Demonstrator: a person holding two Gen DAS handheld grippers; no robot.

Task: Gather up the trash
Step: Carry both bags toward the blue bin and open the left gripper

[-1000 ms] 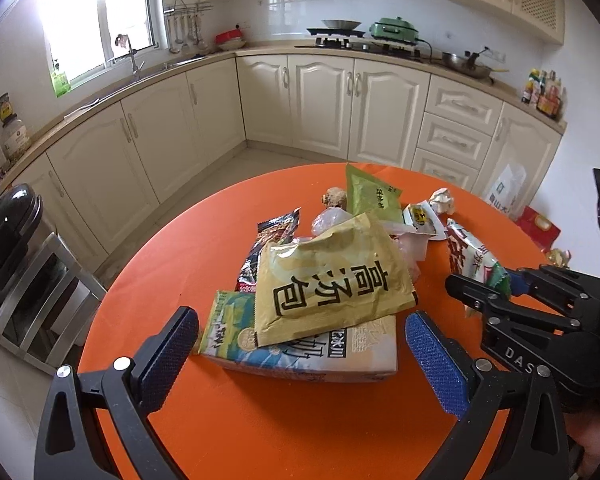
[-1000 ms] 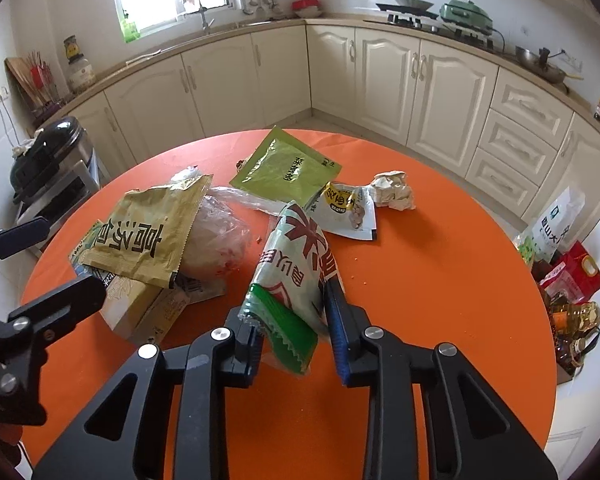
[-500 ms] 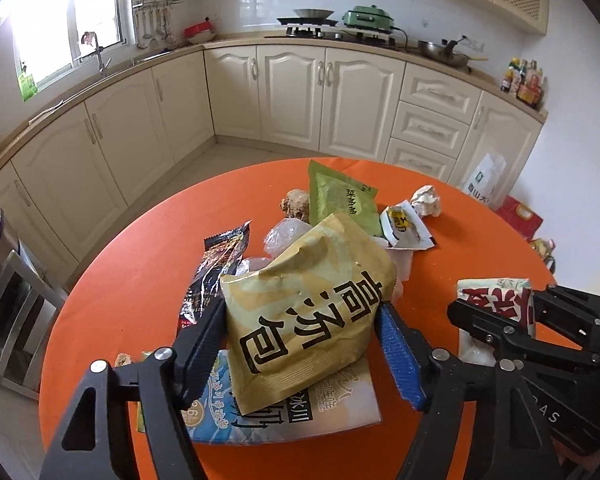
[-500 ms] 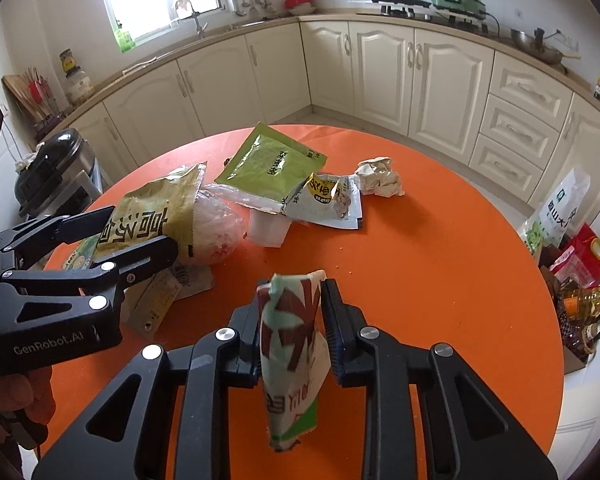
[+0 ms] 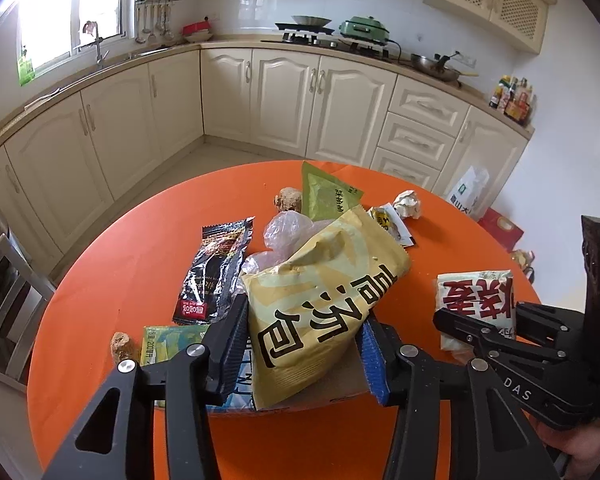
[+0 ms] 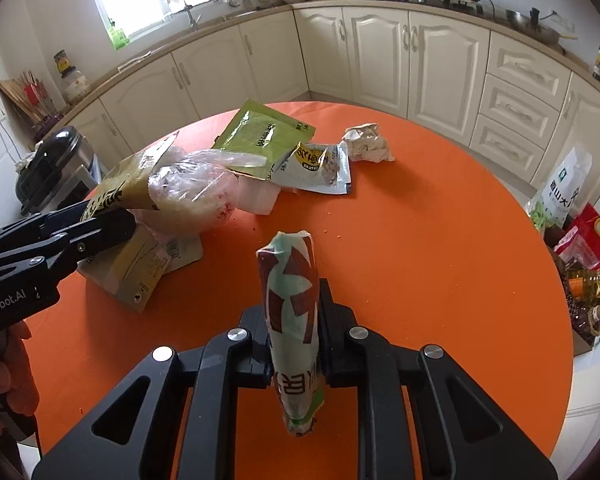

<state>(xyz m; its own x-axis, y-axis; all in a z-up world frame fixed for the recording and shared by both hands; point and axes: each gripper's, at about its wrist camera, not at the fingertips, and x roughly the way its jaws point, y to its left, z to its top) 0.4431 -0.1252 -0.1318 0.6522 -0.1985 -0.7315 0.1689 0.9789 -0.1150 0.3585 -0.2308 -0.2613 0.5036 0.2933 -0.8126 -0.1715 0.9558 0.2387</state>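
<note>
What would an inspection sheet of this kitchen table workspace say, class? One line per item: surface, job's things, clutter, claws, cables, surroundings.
Surface: round orange table, crumbs scattered on it.
Job's things: yellow packet atop a flat box; black wrapper; green packet; clear plastic bag; crumpled paper; red-and-white wrapper.
Clutter: two brown lumps on the table.
Claws: left claw closing around the yellow packet; right claw shut on the red-and-white wrapper, held off the table.
Cables: one by the hob.
Surroundings: cream cabinets, sink, window, bags on the floor.
</note>
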